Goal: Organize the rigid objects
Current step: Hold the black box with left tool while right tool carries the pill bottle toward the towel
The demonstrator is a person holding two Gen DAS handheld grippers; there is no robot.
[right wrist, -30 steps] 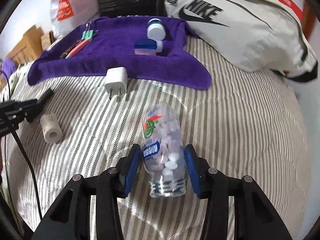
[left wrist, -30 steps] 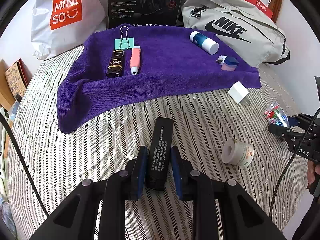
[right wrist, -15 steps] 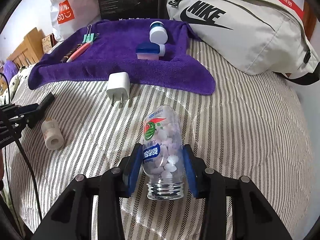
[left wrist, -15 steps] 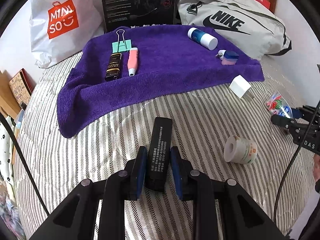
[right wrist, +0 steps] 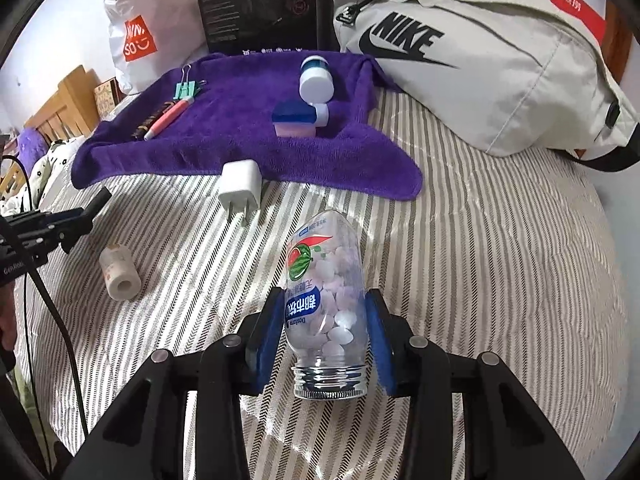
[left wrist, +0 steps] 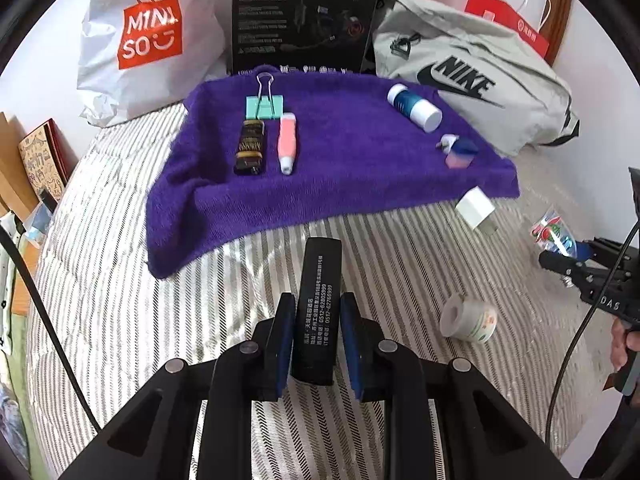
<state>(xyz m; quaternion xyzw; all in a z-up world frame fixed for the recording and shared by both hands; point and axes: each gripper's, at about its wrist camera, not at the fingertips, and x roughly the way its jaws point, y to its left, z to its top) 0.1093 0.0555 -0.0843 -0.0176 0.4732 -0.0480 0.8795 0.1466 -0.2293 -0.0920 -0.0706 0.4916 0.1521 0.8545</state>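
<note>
The left hand-held gripper (left wrist: 314, 340) is clamped on a black rectangular case (left wrist: 318, 308) printed with white Chinese text and phone numbers, its blue pads pressed against both long sides; the case points forward above the striped bedspread (left wrist: 120, 300), just short of the near edge of the purple towel (left wrist: 340, 168). The right hand-held gripper (right wrist: 326, 344) grips a clear candy bottle (right wrist: 326, 292) with a watermelon label, filled with pale tablets, its threaded metal neck toward the camera and its base pointing at the towel (right wrist: 240, 140). On the towel's left part lie a mint green binder clip (left wrist: 264, 106), a dark brown and gold lighter (left wrist: 251, 148) and a pink tube-shaped item (left wrist: 287, 144), the last two side by side just in front of the clip. Toward the towel's right side lie a blue and white bottle (left wrist: 414, 106) on its side and a small blue and pink eraser-like block (left wrist: 460, 154). A white charger plug (left wrist: 476, 208) sits on the bedspread just beside the towel's right corner, and a roll of patterned tape (left wrist: 468, 318) lies nearer, between the two grippers. Behind the towel stand a Miniso bag (left wrist: 148, 36), a black box (left wrist: 304, 16) and a grey Nike bag (left wrist: 472, 92).
</note>
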